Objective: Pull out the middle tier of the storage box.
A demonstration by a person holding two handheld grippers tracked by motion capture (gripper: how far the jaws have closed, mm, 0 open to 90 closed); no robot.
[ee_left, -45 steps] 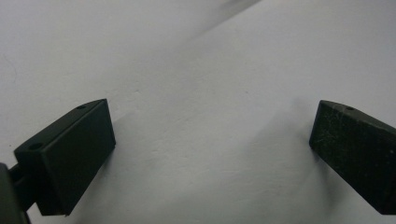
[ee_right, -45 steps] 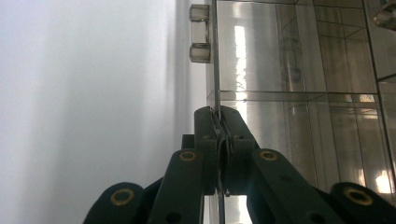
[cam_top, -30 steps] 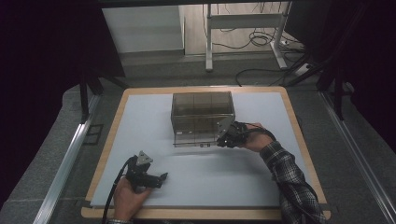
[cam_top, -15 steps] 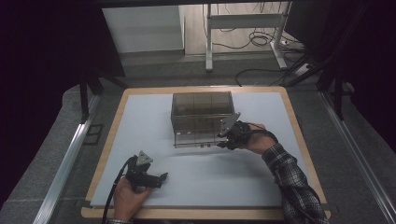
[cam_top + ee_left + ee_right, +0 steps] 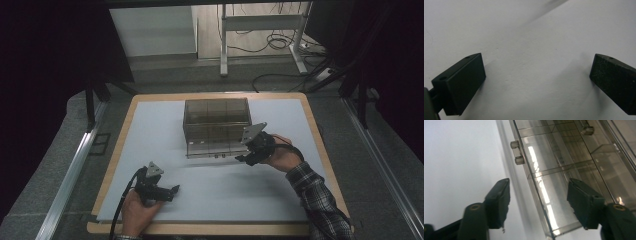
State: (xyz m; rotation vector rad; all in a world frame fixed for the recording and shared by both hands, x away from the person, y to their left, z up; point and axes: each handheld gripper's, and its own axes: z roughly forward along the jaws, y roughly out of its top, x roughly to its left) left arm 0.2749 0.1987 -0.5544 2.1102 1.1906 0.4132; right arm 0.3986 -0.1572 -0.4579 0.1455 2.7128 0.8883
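Note:
A smoky clear plastic box (image 5: 216,125) with inner compartments stands mid-table on the white mat (image 5: 160,125). My right gripper (image 5: 243,159) is at its front right corner. In the right gripper view the jaws (image 5: 539,205) have just been opening. The box's (image 5: 564,157) thin front panel edge runs between them and neither pad presses on it. Two small clear knobs (image 5: 517,152) stick out from that edge farther on. My left gripper (image 5: 172,190) rests low at the mat's front left, open (image 5: 536,80) over bare mat with nothing between its fingers.
The mat lies on a wooden table (image 5: 200,229) with a raised rim. Metal rails (image 5: 70,170) run along both sides. Behind the table are desk legs and cables on the floor (image 5: 280,45).
The right hand has drawn slightly right and toward the near side of the box's front corner. The left gripper has stayed where it was.

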